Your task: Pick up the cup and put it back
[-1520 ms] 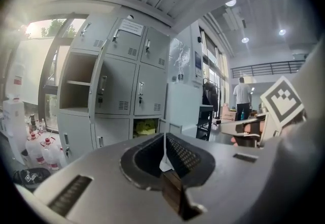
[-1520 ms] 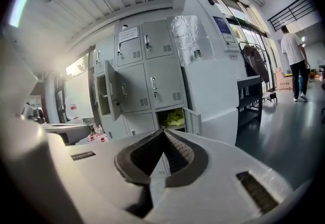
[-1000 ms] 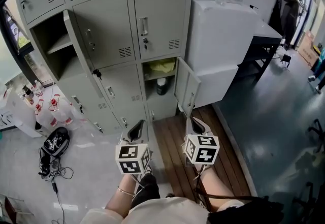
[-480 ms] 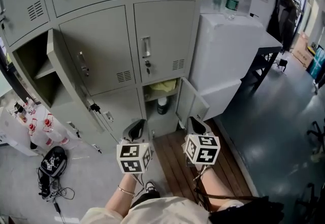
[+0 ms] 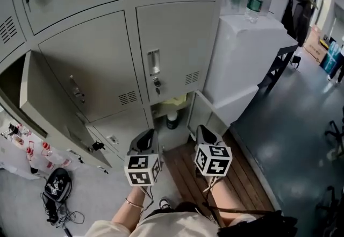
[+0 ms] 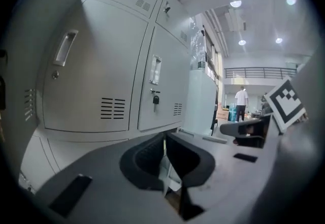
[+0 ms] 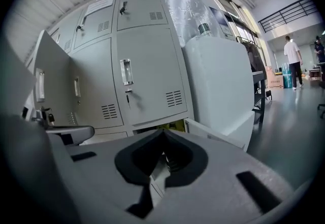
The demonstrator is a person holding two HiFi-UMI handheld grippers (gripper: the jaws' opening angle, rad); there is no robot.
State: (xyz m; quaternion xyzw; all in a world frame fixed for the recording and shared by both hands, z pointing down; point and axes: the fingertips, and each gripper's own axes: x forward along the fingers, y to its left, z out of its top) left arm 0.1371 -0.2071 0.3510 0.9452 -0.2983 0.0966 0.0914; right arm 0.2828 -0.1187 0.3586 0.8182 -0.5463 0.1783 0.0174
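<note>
— Which step is this?
— The approach. The left hand-held gripper (image 5: 144, 138), jaws together and empty, is short of the open grey metal locker compartment (image 5: 158, 118). The dark cylindrical cup (image 5: 172, 120) stands inside it. The right hand-held gripper (image 5: 206, 134) is likewise closed and empty, near it.
— And next?
— Probably open one and reach in.

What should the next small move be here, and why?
Probably move the right gripper toward the low compartment beside the open locker door and part its fingers. The cup stands inside that compartment, well apart from both grippers, and the right gripper and the left gripper both have their fingers shut on nothing.
</note>
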